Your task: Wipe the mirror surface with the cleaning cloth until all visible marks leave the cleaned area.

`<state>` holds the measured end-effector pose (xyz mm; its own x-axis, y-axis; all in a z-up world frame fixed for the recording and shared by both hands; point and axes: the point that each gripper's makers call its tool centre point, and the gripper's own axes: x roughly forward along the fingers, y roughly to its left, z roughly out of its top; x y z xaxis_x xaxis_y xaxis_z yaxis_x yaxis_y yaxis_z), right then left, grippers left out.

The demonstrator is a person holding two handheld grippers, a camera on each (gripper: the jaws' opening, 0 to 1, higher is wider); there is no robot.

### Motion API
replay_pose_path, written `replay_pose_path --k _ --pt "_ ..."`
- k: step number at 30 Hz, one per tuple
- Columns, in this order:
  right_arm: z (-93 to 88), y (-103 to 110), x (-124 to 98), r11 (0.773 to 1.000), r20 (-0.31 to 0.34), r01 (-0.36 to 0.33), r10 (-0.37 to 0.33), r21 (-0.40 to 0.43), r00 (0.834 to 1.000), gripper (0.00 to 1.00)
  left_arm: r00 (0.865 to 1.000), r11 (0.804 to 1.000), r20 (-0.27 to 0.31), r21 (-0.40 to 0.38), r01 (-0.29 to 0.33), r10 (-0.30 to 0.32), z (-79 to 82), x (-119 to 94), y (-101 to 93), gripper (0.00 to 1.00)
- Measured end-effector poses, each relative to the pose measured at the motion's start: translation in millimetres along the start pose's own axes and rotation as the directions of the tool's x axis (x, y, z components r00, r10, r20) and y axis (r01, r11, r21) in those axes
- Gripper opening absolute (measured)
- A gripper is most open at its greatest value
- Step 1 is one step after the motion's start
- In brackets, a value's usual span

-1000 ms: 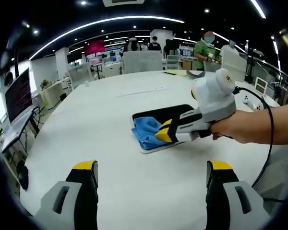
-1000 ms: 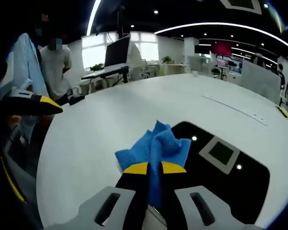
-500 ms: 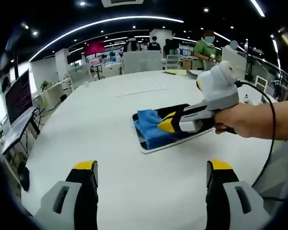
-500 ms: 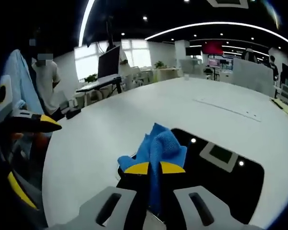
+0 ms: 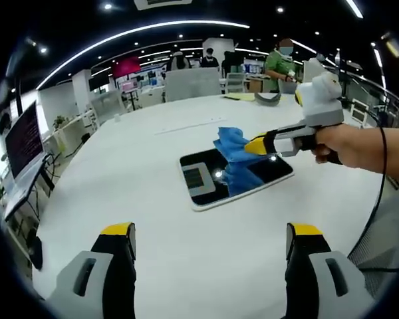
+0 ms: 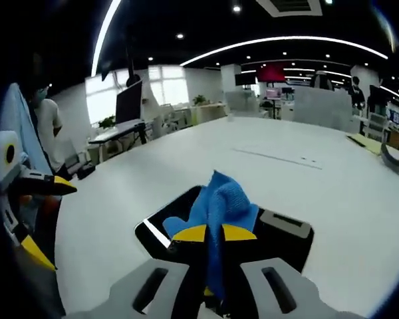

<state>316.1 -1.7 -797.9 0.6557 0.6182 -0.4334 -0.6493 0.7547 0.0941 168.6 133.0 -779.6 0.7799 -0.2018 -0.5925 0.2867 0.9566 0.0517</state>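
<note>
Centrally, my right fingers (image 6: 213,233) clench the cloth (image 6: 219,200), hiding part of the mirror (image 6: 289,240); left fingers (image 5: 210,230) released.

A broad white worktop (image 5: 153,199) sits in an open-plan office — black ceiling with a curved light strip (image 5: 139,30) and spot lamps. A dark monitor (image 5: 23,136) stands at one side; bright windows (image 6: 163,83) and desks lie beyond, with people at the far end.
</note>
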Motion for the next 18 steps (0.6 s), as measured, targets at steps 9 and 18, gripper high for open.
replay_pose_path --k 9,18 --pt "-18.1 -66.2 -40.2 0.99 -0.016 0.131 -0.13 0.051 0.991 0.03 1.0 1.0 -0.016 0.02 0.014 -0.013 -1.8 1.8 -5.5 0.94" --pt "-37.5 -111.1 -65.7 0.973 -0.045 0.222 -0.219 0.066 0.975 0.03 0.999 0.999 -0.03 0.03 0.014 -0.014 -4.6 1.2 -6.5 0.94"
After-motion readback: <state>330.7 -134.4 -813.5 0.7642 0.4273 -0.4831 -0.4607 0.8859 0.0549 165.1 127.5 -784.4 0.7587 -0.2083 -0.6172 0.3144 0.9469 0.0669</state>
